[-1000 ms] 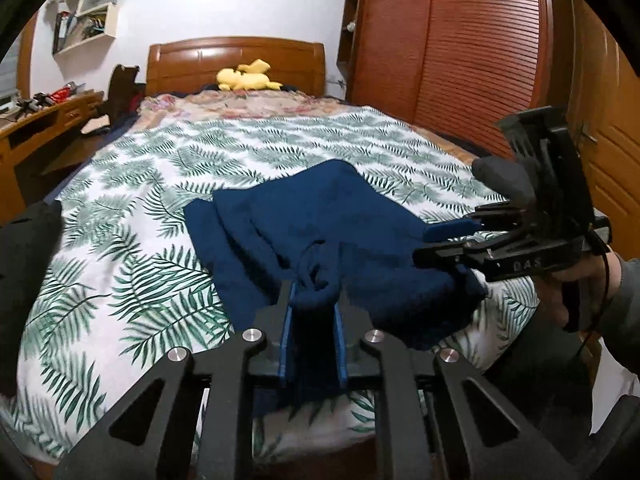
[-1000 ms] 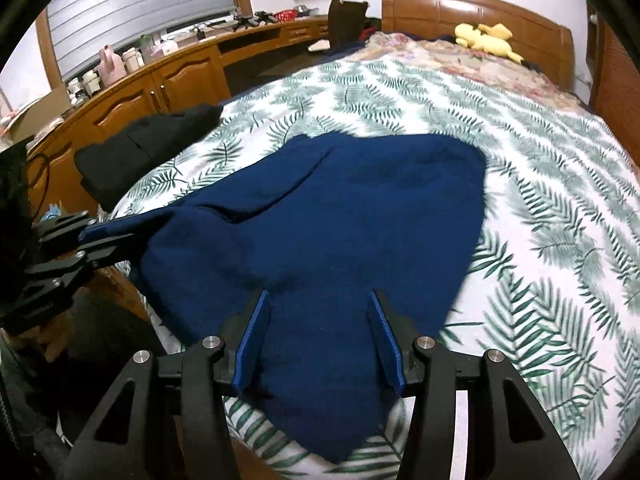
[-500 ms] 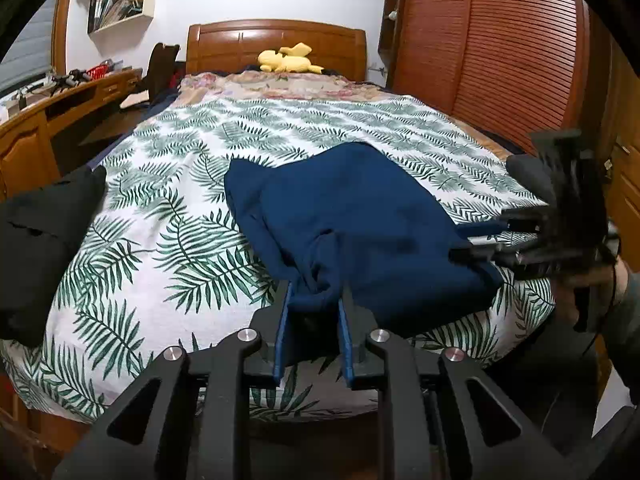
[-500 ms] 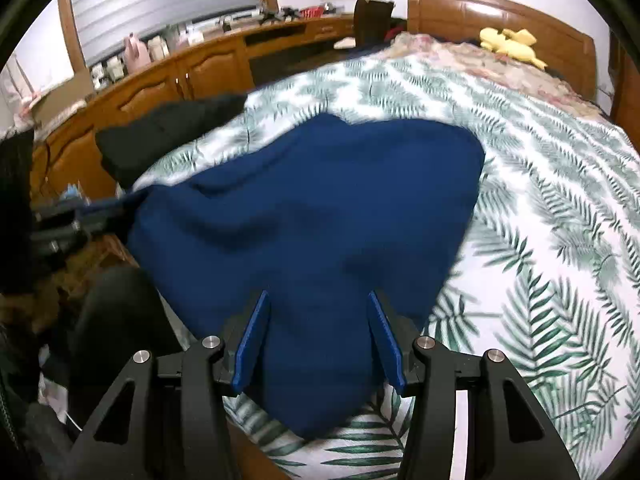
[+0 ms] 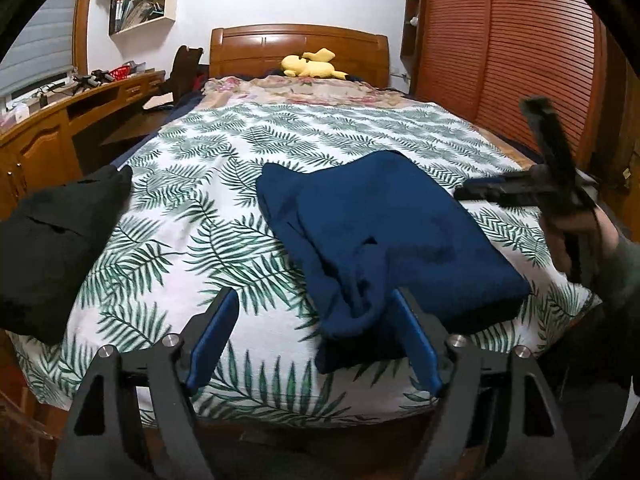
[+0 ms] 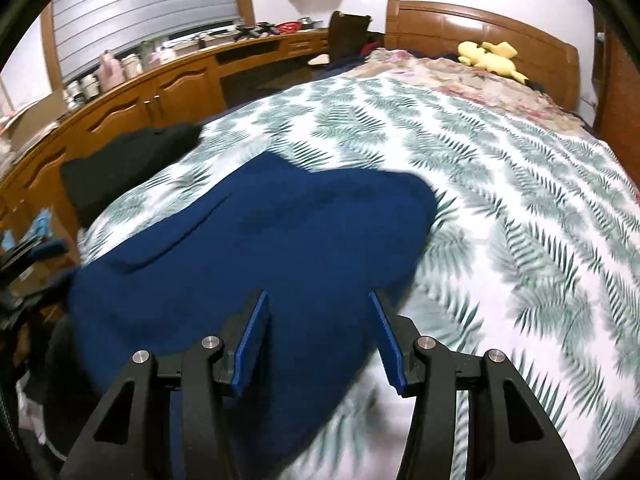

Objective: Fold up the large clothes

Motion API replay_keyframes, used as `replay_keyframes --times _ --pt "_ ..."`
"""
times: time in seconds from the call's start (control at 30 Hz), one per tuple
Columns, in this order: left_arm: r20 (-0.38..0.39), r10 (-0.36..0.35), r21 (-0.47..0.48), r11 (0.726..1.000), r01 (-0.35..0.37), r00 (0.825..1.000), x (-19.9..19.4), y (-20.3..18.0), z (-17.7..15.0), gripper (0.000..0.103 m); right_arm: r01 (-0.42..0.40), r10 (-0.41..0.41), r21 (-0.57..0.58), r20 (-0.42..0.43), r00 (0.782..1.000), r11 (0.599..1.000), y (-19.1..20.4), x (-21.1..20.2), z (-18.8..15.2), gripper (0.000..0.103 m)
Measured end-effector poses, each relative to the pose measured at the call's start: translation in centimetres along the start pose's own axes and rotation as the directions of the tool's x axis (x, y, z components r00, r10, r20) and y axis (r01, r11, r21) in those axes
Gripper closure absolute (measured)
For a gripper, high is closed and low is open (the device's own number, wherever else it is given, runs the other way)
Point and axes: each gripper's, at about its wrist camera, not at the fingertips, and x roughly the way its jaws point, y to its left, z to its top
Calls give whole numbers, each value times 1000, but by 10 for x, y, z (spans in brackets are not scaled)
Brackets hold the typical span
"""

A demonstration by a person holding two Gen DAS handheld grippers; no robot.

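Observation:
A navy blue garment (image 5: 384,232) lies folded on the leaf-patterned bed (image 5: 192,248), its bunched near end hanging at the foot edge. It fills the middle of the right wrist view (image 6: 256,248). My left gripper (image 5: 316,312) is open and empty, its jaws wide apart just short of the bunched end. My right gripper (image 6: 320,320) is open and empty above the garment's near part. The right gripper also shows, blurred, at the right of the left wrist view (image 5: 520,192).
A black garment (image 5: 52,240) lies at the bed's left corner, also in the right wrist view (image 6: 120,164). A yellow plush toy (image 5: 310,65) sits by the headboard. A wooden desk (image 5: 52,132) runs along the left, a wardrobe (image 5: 500,48) on the right.
My left gripper has let go of the navy garment and opened wide, pulling back. The garment's end has dropped on the bed edge. My right gripper stayed open and lifted back.

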Motion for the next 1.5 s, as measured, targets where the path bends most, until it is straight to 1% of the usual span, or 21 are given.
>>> replay_keyframes --times 0.1,0.2,0.27,0.33,0.47,0.57,0.6,0.63,0.67,0.7,0.73,0.83,0.93,1.0,1.1,1.2,1.3,1.33,1.37,1.47,1.5 --pt "-2 8 -9 1000 -8 1000 1 4 1 24 21 -21 18 -14 1000 1000 -16 27 16 42" --pt "-6 17 -12 1000 -17 1000 1 4 1 24 53 -51 54 -43 998 997 -28 55 24 36" --pt "-12 25 -7 1000 -25 1000 2 4 0 24 51 -45 105 -56 997 993 -38 71 24 29" --pt "-18 33 0 999 -33 999 3 3 0 24 11 2 171 -75 997 985 -49 89 23 23" --pt "-22 45 4 999 -45 999 2 1 0 24 -115 149 293 -95 984 949 -68 118 24 23" --pt "-25 43 -7 999 -43 999 2 -1 0 24 -161 197 311 -86 977 937 -71 127 27 23" --pt "-27 39 -11 999 -39 999 1 -2 -1 24 -174 209 311 -82 975 934 -70 130 27 26" --pt "-31 37 -12 999 -37 999 1 -3 -2 24 -198 230 309 -71 971 930 -70 130 27 42" --pt "-33 37 -11 999 -37 999 0 -4 -3 24 -229 258 304 -59 964 925 -68 131 27 56" --pt "-36 40 -7 999 -41 999 0 -5 -4 24 -223 247 293 -47 968 930 -65 130 27 61" --pt "-38 45 -4 999 -45 998 -1 -6 -4 24 -221 238 281 -28 971 934 -63 126 27 75" --pt "-47 40 -11 999 -41 998 -1 -8 -4 24 -202 201 261 30 979 944 -61 111 27 91" --pt "-56 41 -5 999 -42 998 -2 -10 -5 24 -183 164 275 90 982 944 -66 87 19 94" --pt "-63 38 -3 999 -38 997 1 -12 -6 24 -164 139 274 110 984 948 -70 73 15 95" --pt "-75 23 -6 1000 -23 997 8 -15 -5 24 -117 94 257 101 990 959 -73 55 6 95" --pt "-81 18 5 1000 -17 997 17 -19 -4 24 -91 71 261 82 994 961 -81 53 1 95" --pt "-87 21 10 1000 -21 996 27 -21 -4 24 -68 56 259 53 997 963 -78 57 2 95" --pt "-90 21 8 1000 -21 996 29 -20 -4 29 -62 52 261 43 998 963 -78 62 1 95" --pt "-91 20 6 1000 -19 996 31 -20 -5 37 -59 51 264 34 998 963 -78 65 3 95" --pt "-109 -2 -7 1000 1 994 38 -19 -8 49 -52 49 271 19 999 961 -75 72 13 94" --pt "-113 -8 -11 1000 7 994 40 -19 -8 49 -50 48 274 16 999 961 -74 68 16 94"
